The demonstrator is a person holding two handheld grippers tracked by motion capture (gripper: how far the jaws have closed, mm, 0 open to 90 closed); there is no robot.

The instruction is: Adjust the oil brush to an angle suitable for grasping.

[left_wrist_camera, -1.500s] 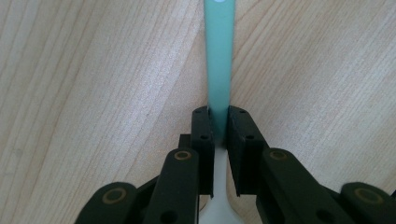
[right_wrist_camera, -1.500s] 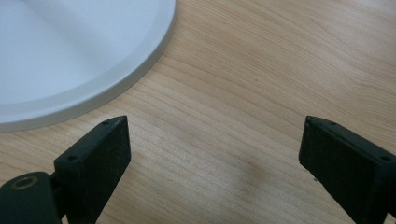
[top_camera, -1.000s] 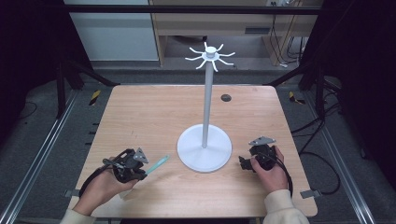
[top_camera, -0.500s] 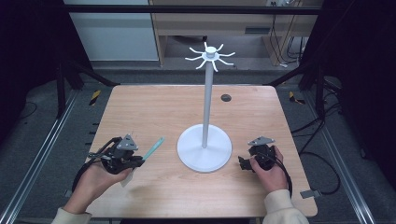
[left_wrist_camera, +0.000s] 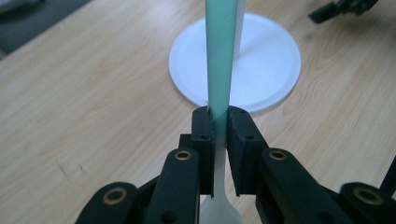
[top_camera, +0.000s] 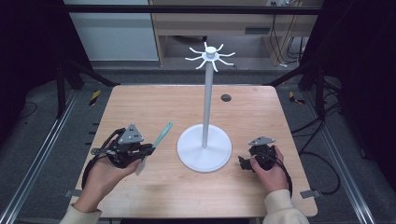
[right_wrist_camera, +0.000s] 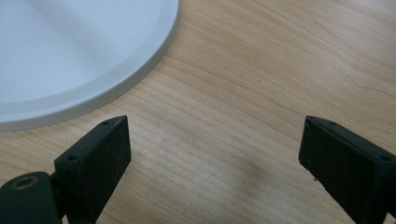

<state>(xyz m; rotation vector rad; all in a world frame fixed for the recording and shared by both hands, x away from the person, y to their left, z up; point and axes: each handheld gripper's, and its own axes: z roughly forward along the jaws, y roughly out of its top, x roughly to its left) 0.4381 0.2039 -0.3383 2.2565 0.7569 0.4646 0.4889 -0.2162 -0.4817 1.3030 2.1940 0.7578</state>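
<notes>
Teal and white, the spatula (top_camera: 155, 145) we held lay along our left gripper (left_wrist_camera: 220, 123), handle pointing toward the white stand (top_camera: 204, 148), above the table (top_camera: 140, 107). Its jaws clamped the handle; our right gripper (right_wrist_camera: 212, 149) stood wide apart. We read no writing.

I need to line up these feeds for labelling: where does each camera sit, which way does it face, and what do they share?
High view: above the person's side, facing forward and down on the table; both hands show, left gripper, right gripper.
Left gripper view: along its shut jaws gripping the teal spatula.
Right gripper view: along its open jaws, over wood.
Shared: the white stand.
</notes>
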